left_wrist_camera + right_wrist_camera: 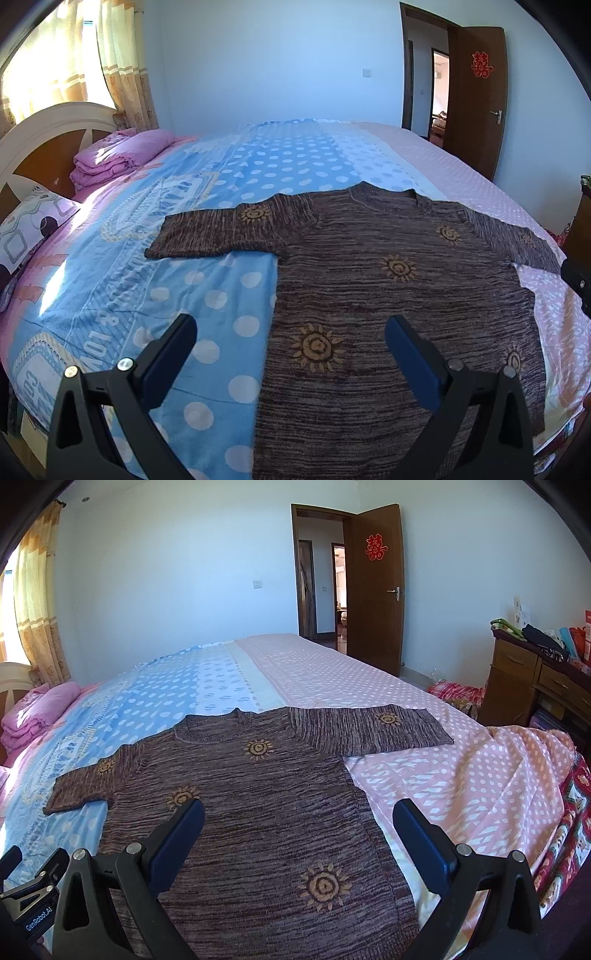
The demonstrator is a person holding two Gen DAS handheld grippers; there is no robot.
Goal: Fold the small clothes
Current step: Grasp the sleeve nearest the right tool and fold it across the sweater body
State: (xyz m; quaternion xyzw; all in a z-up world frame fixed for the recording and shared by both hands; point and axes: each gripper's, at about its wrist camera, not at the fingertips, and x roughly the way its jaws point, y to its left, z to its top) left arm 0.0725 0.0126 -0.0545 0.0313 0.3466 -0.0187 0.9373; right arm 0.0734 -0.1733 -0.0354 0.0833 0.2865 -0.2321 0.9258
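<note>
Both tools [291, 334] [298, 818] wide over flat sweater [258, 812]

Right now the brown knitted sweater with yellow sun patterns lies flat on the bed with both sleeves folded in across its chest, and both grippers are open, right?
Not quite: the brown knitted sweater with yellow sun patterns has both sleeves spread straight out, as the right wrist view shows. It lies flat on the bed, and the left gripper and right gripper are open.

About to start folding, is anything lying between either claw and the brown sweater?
Nothing visible. The brown sweater lies flat on the bed, with the open left claw and open right claw directly above its lower part.
</note>
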